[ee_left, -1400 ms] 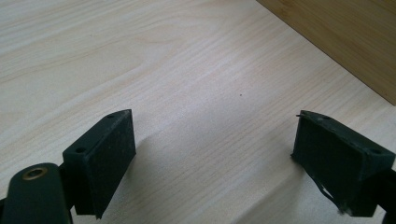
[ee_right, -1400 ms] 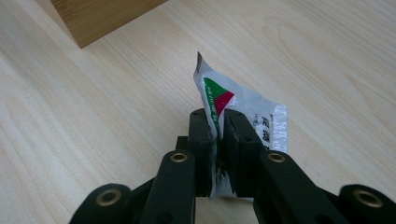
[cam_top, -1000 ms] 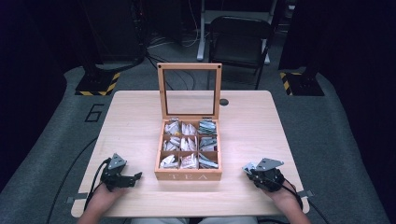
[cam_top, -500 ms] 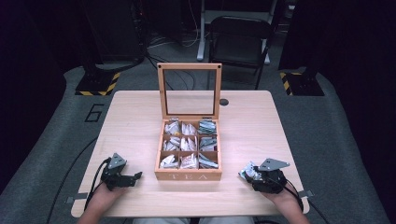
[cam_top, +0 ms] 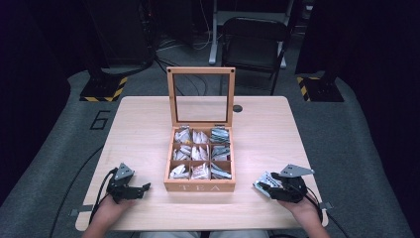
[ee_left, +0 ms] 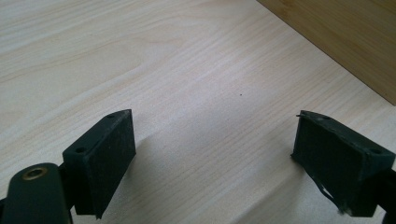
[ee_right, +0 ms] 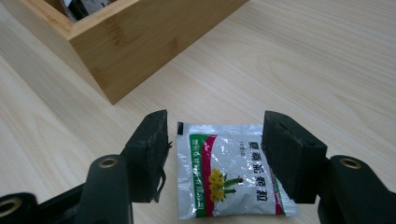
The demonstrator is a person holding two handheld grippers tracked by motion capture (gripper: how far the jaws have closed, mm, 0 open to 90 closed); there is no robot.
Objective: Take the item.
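A wooden tea box (cam_top: 200,187) stands mid-table with its glass lid (cam_top: 200,71) raised upright, and its compartments hold several tea sachets (cam_top: 200,151). A white sachet (cam_top: 264,181) with a yellow flower print lies flat on the table right of the box. My right gripper (cam_top: 266,189) is open, with one jaw on each side of the sachet (ee_right: 229,172). The right gripper (ee_right: 215,144) points toward the box corner (ee_right: 140,42). At the box's left, my left gripper (cam_top: 143,188) rests on the table. The left gripper (ee_left: 212,154) is open over bare wood, with the box wall (ee_left: 345,42) ahead.
The light wooden table (cam_top: 138,129) has bare room on both sides of the box. A small dark disc (cam_top: 237,108) lies behind the lid. A black chair (cam_top: 255,39) stands beyond the far edge. Cables trail from both grippers off the near edge.
A white sachet now lies on the table at the right gripper's jaws, where none showed a second ago. The right gripper has shifted slightly. The left gripper has stayed put.
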